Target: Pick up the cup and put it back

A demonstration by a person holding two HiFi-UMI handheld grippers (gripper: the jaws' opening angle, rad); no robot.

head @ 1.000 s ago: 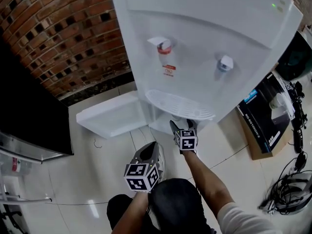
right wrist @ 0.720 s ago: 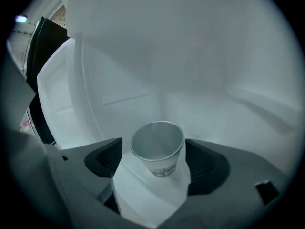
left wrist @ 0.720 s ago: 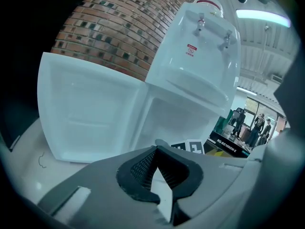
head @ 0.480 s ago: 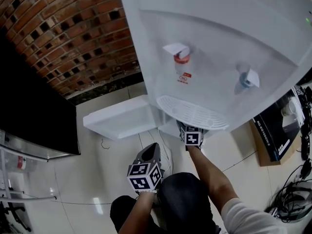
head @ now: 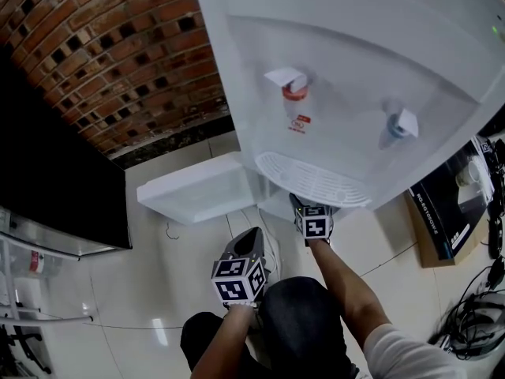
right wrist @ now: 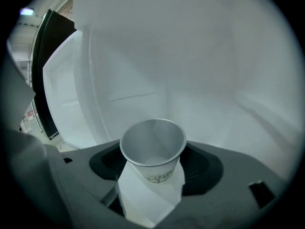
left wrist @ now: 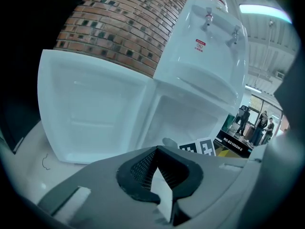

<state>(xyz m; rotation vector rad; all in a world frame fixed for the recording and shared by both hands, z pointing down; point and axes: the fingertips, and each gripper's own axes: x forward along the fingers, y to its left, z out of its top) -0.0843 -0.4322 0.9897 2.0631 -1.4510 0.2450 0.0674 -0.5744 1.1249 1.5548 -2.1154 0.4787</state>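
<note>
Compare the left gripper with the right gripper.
The left gripper has its jaws together and is empty. The right gripper, whose jaws have just been closing, grips a paper cup. The left gripper sits outside the water dispenser, while the right gripper reaches into its open lower compartment. Both bear marker cubes.

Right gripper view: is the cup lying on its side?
No, the cup stands upright, with its round open mouth facing up and nothing visible inside it.

White water dispenser (head: pixel 355 69) by brick wall (head: pixel 118 61), lower door (head: pixel 197 188) open — black box (head: pixel 458 204), cables (head: pixel 473 314) on pale floor (head: pixel 158 283)
</note>
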